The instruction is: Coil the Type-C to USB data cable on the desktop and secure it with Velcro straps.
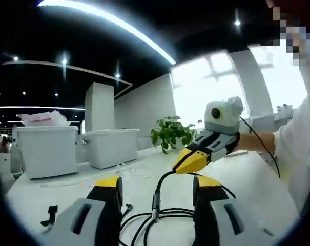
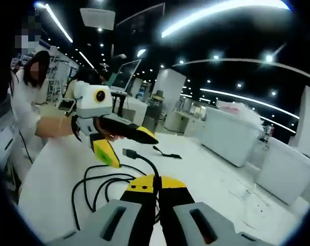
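The black cable (image 1: 160, 215) lies in loose loops on the white surface (image 1: 144, 177), with one stretch lifted off it: our right claw (image 2: 156, 187) is pressed together on the cable (image 2: 101, 182) a little behind one plug (image 2: 128, 152), which sticks up past the tips. The same pinch shows in the left gripper view, where the right claw (image 1: 188, 163) holds the strand above a metal-collared connector (image 1: 156, 201). Our left claw (image 1: 157, 187) stands spread, holding nothing, just over the loops; in the right gripper view the left claw (image 2: 125, 144) is likewise apart. We judge the cable light, limp and springy, so loops will want to open; better to grip the cord itself near the plug, not the plug. A dark strap (image 2: 166, 152) lies farther out on the surface, well apart from the loops. Beyond stand white bins (image 1: 47, 148) and a potted plant (image 1: 170, 132).
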Motion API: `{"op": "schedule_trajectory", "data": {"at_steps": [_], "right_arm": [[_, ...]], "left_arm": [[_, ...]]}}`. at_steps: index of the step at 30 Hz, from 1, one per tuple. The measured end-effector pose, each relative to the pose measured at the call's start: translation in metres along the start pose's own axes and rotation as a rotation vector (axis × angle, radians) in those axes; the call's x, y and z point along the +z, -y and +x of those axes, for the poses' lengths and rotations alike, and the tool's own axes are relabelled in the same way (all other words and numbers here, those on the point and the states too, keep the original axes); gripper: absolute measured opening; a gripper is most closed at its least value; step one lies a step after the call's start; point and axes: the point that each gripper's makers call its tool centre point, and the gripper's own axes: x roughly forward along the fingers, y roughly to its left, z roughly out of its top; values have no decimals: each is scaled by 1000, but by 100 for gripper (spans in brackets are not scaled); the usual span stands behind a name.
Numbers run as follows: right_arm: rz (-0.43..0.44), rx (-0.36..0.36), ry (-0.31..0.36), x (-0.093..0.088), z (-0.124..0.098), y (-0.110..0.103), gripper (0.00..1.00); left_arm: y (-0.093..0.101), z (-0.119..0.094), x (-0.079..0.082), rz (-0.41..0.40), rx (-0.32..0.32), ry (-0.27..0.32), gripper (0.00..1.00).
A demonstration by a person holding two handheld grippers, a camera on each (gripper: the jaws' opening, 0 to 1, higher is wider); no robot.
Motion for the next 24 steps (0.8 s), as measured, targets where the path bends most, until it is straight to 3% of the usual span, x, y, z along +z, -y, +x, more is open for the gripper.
{"op": "schedule_trajectory", "data": {"at_steps": [3,5,7,9,10,13,15,17,19,21,23,24], "right_arm": [[-5,14,6,3,-3,-7,0],[27,16,46,10,-4,-10,0],[45,-25,49,8,-3,-4,1],[46,-90,37,-4,-5,6,1],[104,-119,30,-13,-5,12,4],[269,-83,-86,-58,-3,10,28],[265,-101,-196,-93,-3,11,22],[301,-104,-255,-115,0,10,21],[386,-98,-261,-124,4,5,20],[456,-75,-271,-129,9,1,17],[487,-71,-263,-124,13,2,6],[438,-98,-291,-125,11,4,4]], "left_arm": [[15,-3,-1,32,-65,-35,5],[17,-3,-10,97,-65,-95,2],[22,-3,-19,105,-87,-134,2],[14,-3,-26,153,-36,-154,2],[10,-4,-26,123,-14,-141,3],[3,-7,-28,100,27,-131,8],[-1,-9,-26,97,52,-112,11],[-2,-10,-18,56,64,-51,11],[-4,-12,-13,16,72,-10,11],[-7,-13,-12,15,73,-7,12],[-7,-14,-10,7,72,-2,12],[-7,-14,-10,12,74,-5,16]]}}
